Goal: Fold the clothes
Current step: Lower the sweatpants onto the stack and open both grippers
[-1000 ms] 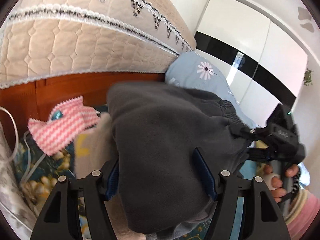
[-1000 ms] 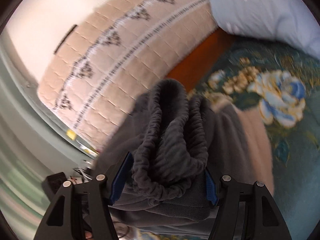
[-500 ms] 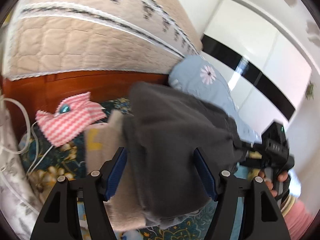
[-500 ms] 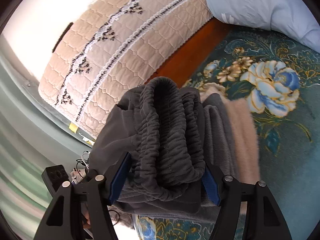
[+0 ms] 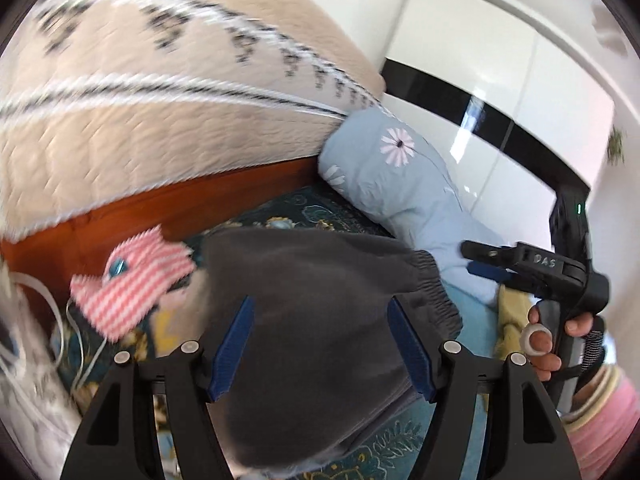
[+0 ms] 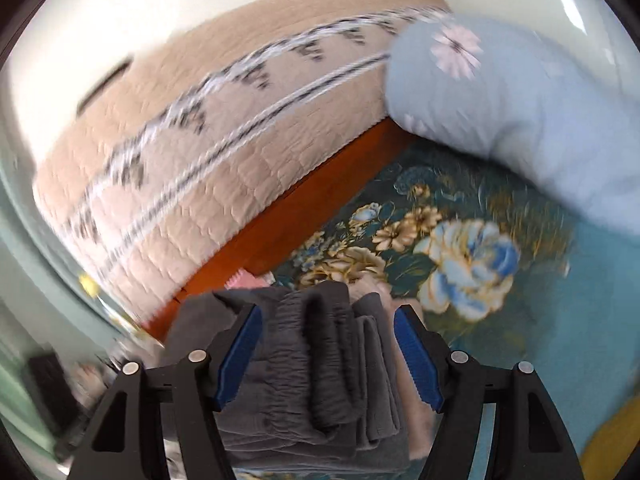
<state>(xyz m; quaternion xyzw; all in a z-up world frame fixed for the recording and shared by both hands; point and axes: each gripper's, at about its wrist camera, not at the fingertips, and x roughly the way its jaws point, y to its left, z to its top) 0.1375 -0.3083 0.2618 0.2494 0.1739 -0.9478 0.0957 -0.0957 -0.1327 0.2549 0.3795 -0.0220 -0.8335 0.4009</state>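
Observation:
Folded dark grey trousers (image 5: 320, 280) with an elastic waistband lie on top of a beige garment (image 5: 186, 308) on the floral bedspread (image 6: 500, 320). My left gripper (image 5: 322, 340) hovers open above them; the cloth spreads wider than its blue pads and lies below them. From the waistband side, the right wrist view shows the trousers (image 6: 320, 344) under my right gripper (image 6: 326, 344), which is open with gaps beside both pads. In the left wrist view the right gripper (image 5: 474, 258) is empty, off the trousers' right end, held by a hand (image 5: 540, 340).
A pink-and-white striped cloth (image 5: 128, 284) lies left of the stack, with white cables (image 5: 52, 312) beside it. A pale blue pillow (image 5: 392, 184) rests behind, against the quilted beige headboard cover (image 5: 160, 100) and its wooden base (image 6: 320, 200). White wardrobe doors (image 5: 500, 60) stand beyond.
Both grippers have risen away from the grey trousers, which stay on the stack and now look smaller and lower. The right gripper came off the waistband and rolled.

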